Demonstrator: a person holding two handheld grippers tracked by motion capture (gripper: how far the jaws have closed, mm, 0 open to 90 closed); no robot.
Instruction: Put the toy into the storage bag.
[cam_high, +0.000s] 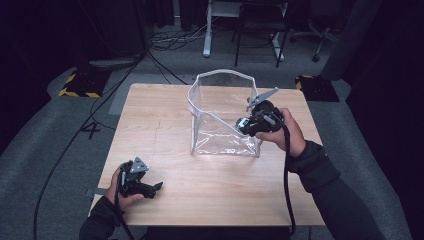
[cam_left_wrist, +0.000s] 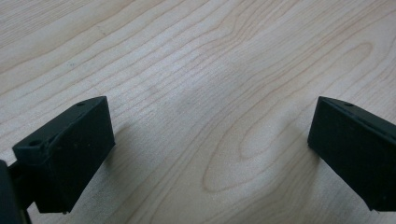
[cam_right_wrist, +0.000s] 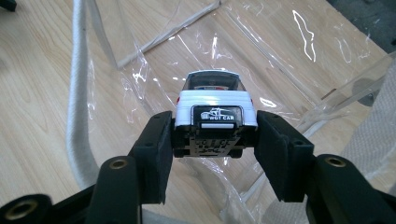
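A clear plastic pouch with a white zip rim stands open on the wooden table, right of centre. My right gripper reaches over the pouch's right edge, shut on a small white toy car. In the right gripper view the car points away from the camera, above the pouch's clear floor, with both black pads pressed against its sides. My left gripper rests near the table's front left corner. Its jaws stand wide apart over bare wood with nothing between them.
The pouch's white rim curves along the left of the right gripper view. A black cable trails from the right gripper off the front edge. Beyond the table are floor cables, a desk frame and an office chair.
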